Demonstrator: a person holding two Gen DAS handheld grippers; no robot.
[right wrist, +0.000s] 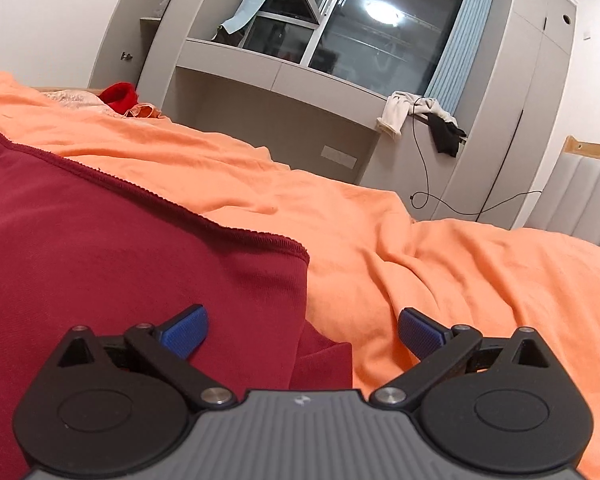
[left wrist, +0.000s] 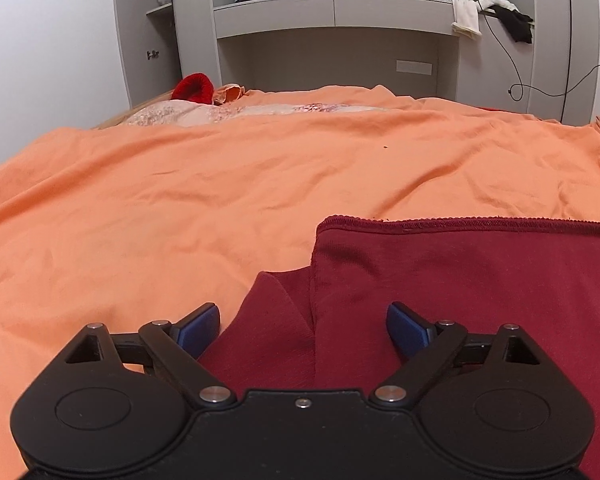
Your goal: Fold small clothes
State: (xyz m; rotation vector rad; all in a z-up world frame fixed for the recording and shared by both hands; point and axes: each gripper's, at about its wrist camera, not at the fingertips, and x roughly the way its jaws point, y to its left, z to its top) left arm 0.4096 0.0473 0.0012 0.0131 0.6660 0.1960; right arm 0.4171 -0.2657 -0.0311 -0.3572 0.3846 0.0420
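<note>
A dark red garment (left wrist: 440,280) lies flat on the orange bedspread (left wrist: 180,184), with a stitched hem along its far edge. My left gripper (left wrist: 303,330) is open, its blue pads either side of the garment's near left corner, where a folded flap sticks out. The garment also shows in the right wrist view (right wrist: 120,248). My right gripper (right wrist: 303,332) is open over the garment's near right corner, its left pad (right wrist: 184,332) above the red cloth and its right pad (right wrist: 422,332) above the orange bedspread (right wrist: 460,272).
A bright red item (left wrist: 193,87) and a floral pillow (left wrist: 228,114) lie at the bed's far end. Grey cabinets and a window ledge (left wrist: 332,12) stand behind, with white and black clothes (left wrist: 488,12) draped on it and a black cable hanging down.
</note>
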